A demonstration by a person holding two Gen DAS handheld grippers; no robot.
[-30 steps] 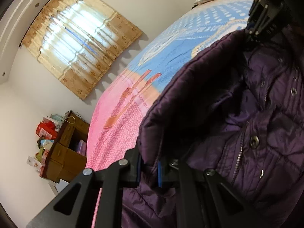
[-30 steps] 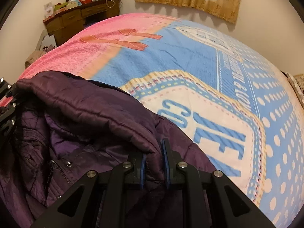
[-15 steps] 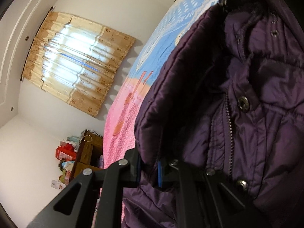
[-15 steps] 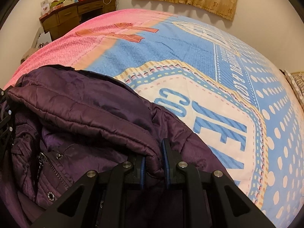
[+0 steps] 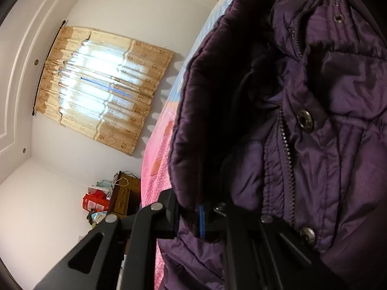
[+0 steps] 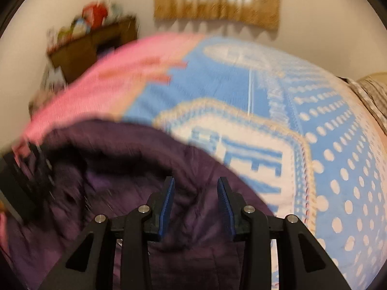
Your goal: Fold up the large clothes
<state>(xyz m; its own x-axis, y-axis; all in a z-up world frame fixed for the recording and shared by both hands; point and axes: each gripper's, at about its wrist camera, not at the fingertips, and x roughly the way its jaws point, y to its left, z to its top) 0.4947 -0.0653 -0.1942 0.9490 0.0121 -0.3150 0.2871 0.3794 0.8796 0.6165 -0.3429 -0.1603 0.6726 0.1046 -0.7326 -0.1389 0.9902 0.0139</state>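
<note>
The purple quilted jacket (image 5: 314, 145) is found on the pink-and-blue bedspread (image 6: 241, 84). Its edge is clamped by the left gripper (image 5: 193, 220). The right gripper (image 6: 196, 207) is opening, its pads off the fabric.

This is a bedroom in a home. A wide bed fills most of the room, covered by a pink, blue and white bedspread (image 6: 241, 91) printed with dots and large letters. A pillow (image 6: 372, 94) lies at its far right end. On the far white wall, a short gold patterned curtain (image 5: 101, 91) hangs over a bright window. In the far left corner stands a brown wooden desk (image 5: 127, 198), its top cluttered with red packages (image 5: 94, 201) and other small household items.
</note>
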